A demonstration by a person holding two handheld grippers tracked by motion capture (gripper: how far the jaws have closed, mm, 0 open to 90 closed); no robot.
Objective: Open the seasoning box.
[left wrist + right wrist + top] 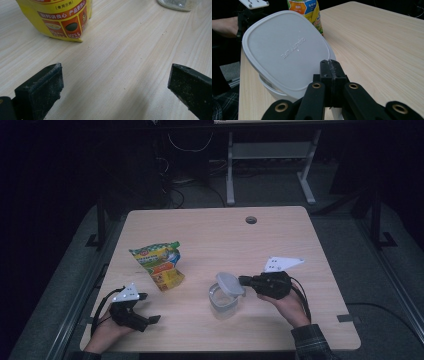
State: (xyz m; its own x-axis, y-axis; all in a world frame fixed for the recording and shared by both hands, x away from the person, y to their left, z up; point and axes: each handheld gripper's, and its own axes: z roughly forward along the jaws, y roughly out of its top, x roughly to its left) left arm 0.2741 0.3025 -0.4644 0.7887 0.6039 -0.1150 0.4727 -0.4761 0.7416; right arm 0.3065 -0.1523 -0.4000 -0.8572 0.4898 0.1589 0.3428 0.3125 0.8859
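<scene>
At the desk's (280, 227) near edge, the left gripper (141, 309) idles with jaws apart, the right gripper (242, 281) clamps a lid (229, 284) tilted half-seated over the clear container (220, 303), pouch (160, 262) standing beyond.

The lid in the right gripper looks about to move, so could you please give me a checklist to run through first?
1. Right gripper shut on the lid: ok, its fingers pinch the lid's near edge.
2. Lid clear of the clear plastic container: not ok, it sits tilted over the opening, far edge raised.
3. Container steadied: not ok, nothing holds it.
4. Left gripper free to help: ok, open, with bare table between its fingers.
5. Yellow snack bag out of the way: ok, it stands apart, left of the container.
6. Container contents: cannot tell, the lid hides them.
</scene>
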